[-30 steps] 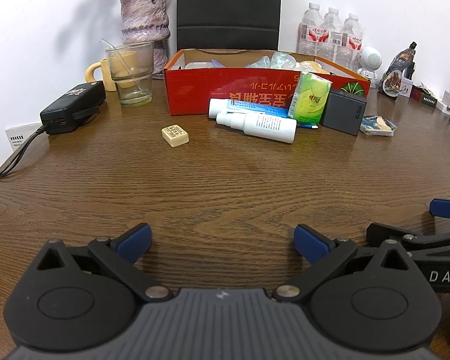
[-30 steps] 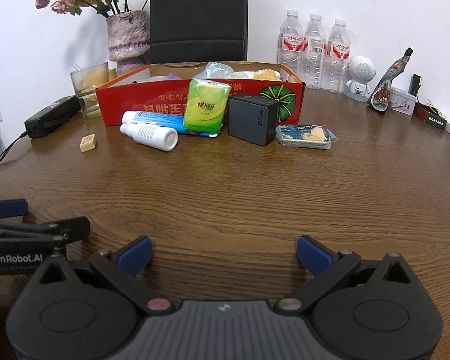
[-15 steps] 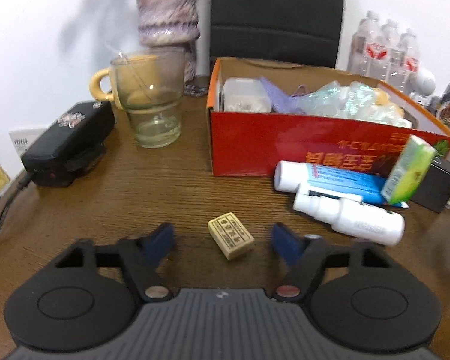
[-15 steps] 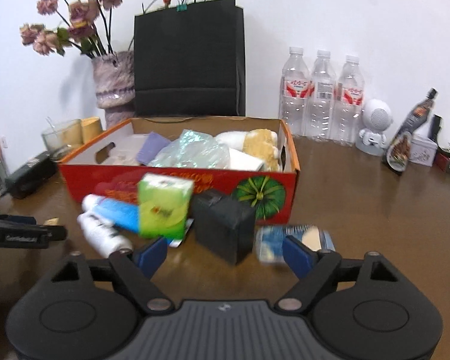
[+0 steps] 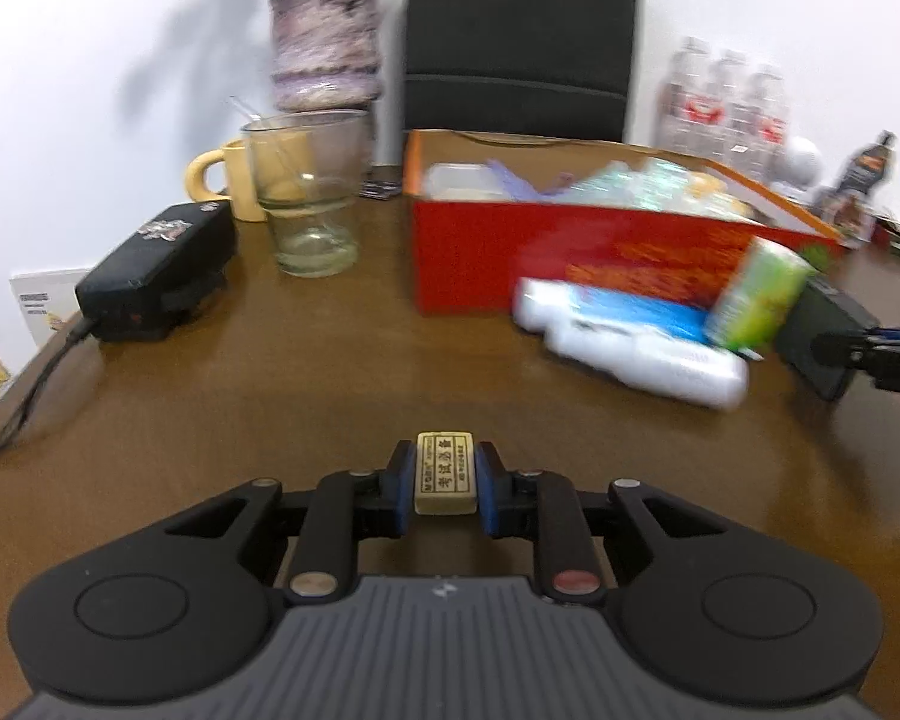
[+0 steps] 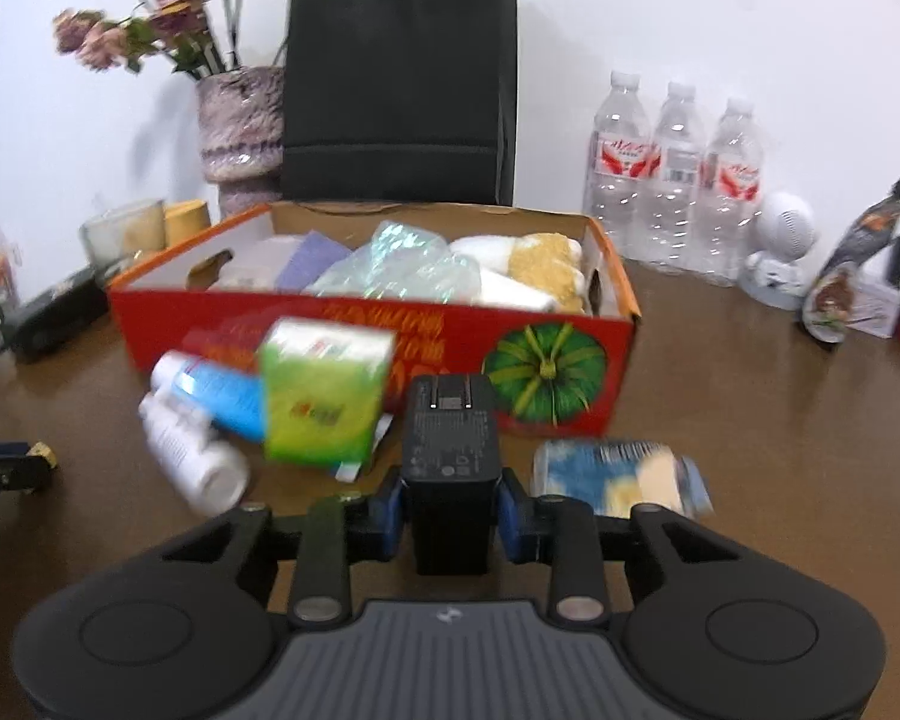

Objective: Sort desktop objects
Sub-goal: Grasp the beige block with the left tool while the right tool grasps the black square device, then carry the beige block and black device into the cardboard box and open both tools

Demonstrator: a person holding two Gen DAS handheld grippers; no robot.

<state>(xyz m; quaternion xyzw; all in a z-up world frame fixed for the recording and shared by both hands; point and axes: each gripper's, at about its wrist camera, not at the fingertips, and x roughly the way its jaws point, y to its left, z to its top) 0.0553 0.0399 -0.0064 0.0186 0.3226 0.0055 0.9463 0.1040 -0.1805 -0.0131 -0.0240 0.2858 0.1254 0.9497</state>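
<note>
Left gripper (image 5: pixel 444 489) clamped on eraser (image 5: pixel 444 473); blue fingers (image 5: pixel 399 497) pressed to both long sides, printed label up. Eraser held low over brown surface (image 5: pixel 306 396); contact with the wood could not be told.

Right gripper (image 6: pixel 450 509) clamped on charger (image 6: pixel 450 450), fingers (image 6: pixel 385 517) tight against its two flanks. Charger black, folded prongs facing the camera, tilted back toward red box (image 6: pixel 546 360). Whether it rested on the surface could not be told.

Just in front of box: green tissue pack (image 6: pixel 324 399) leaning over blue tube (image 6: pixel 216 390), white bottle (image 6: pixel 192 456) lying on its side beside the tube, blue-and-yellow packet (image 6: pixel 618 474) flat to the right of charger. All blurred.

Inside box: clear wrapping, a purple item, white and yellow cloth; details soft.

Behind box: black bag (image 6: pixel 399 90), vase (image 6: pixel 240 126) with dried flowers, three water bottles (image 6: pixel 678 180) against the wall.

Seen from the left wrist: glass (image 5: pixel 306 192) and yellow mug (image 5: pixel 228 186) left of box, black power brick (image 5: pixel 159 273) with cable nearer the edge. Right gripper's tip visible at far right there, next to charger.
</note>
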